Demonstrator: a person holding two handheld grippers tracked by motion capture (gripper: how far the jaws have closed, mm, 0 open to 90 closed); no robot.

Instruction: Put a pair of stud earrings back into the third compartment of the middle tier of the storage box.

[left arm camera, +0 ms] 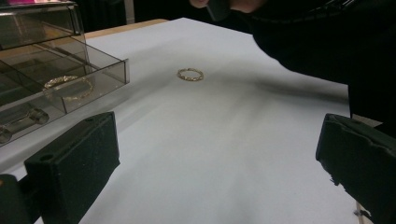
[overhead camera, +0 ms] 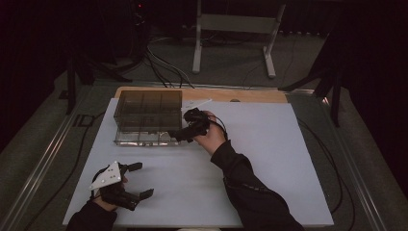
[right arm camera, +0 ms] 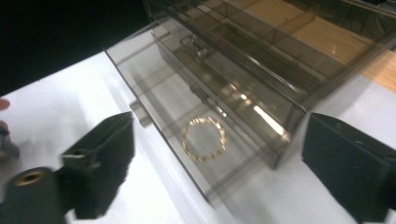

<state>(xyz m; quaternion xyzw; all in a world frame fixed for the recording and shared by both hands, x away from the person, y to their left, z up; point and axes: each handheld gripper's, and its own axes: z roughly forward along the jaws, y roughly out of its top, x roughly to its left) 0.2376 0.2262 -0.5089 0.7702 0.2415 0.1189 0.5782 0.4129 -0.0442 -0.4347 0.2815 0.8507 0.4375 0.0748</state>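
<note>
left gripper (overhead camera: 139,180): yours sat near the tabletop's front-left corner, jaws spread wide, nothing in them.
loose bracelet (left arm camera: 190,74): thin gold chain ring, flat on the white tabletop ahead of that gripper, clear of the box. I'd guess it's light, limp and slippery, so you'd pinch one side of the loop across the chain, not the whole ring.
right gripper (overhead camera: 179,135): up by the box's front right corner, jaws apart, empty.
open drawer (right arm camera: 154,88): pulled out of the smoky plastic box (overhead camera: 144,103), stiff but thin-walled, probably scratches easily.
bracelet in drawer (right arm camera: 204,138): lay flat inside.
count: two bracelets, one box, two grippers.
</note>
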